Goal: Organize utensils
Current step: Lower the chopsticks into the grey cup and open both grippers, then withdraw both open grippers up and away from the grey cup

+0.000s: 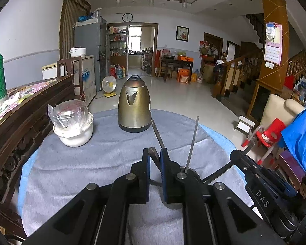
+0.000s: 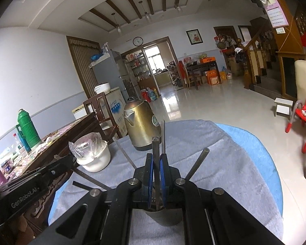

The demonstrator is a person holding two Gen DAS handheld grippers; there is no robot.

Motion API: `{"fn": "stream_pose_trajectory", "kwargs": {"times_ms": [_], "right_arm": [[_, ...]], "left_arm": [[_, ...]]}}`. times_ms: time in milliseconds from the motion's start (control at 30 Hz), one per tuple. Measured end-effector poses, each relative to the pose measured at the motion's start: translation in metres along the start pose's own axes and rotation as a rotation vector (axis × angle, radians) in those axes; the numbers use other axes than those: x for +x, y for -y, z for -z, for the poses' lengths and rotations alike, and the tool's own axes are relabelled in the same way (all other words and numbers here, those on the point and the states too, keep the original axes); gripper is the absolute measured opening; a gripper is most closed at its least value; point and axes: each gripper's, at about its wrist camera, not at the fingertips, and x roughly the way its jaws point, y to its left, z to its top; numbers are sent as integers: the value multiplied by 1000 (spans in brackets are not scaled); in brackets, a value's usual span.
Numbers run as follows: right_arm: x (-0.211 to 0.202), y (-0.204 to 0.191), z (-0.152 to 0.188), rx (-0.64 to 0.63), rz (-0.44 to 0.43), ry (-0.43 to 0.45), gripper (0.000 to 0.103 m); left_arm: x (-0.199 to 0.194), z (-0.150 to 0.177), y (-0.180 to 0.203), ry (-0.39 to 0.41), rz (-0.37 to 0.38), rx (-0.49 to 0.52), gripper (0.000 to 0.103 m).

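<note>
The left gripper pinched a flat dark utensil handle over a dark round holder at six o'clock. The right gripper, its neighbour's arm lettered "GenRobot.AI", clamped a slim metal utensil. At twelve o'clock stood a brassy kettle on grey terry cloth.

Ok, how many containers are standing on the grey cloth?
3: the brass-coloured kettle at the far edge, the white pot to its left, and the dark utensil holder nearest the cameras, largely hidden. Nothing more shows, though the rig blocks the near edge.
</note>
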Motion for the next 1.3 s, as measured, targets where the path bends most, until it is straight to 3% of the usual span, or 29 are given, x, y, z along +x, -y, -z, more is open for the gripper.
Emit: {"fn": "stream_pose_trajectory", "kwargs": {"times_ms": [200,267,333,433,533,567,600,767,933,1100,1300], "right_arm": [[-4,2,3,3,1,-2,8],[-5,3,3,9,-7,-14,8],[-8,3,3,13,-15,-27,8],[-13,5,5,24,-32,-33,13],[-20,8,8,32,-40,-32,34],[-24,11,10,37,-39,-25,50],[-27,12,12,36,-38,-14,59],[-43,14,29,-17,-32,-11,59],[-40,11,70,-67,-46,-138,59],[-18,4,116,-47,-63,-284,59],[3,-15,151,-88,-63,-405,59]], "left_arm": [[-6,3,0,-6,-7,4,12],[-9,4,-2,-7,-5,3,18],[-14,5,-7,-4,-6,-5,38],[-24,8,-17,17,-13,-14,45],[-34,18,-31,14,-32,-15,55],[-37,23,-36,8,-38,-20,57],[-38,26,-40,2,-43,-23,58],[-43,65,-79,-95,-100,-69,63],[-34,118,-111,-229,-183,-111,64],[-21,158,-118,-356,-200,-144,64],[-9,184,-114,-434,-228,-129,64]]}}
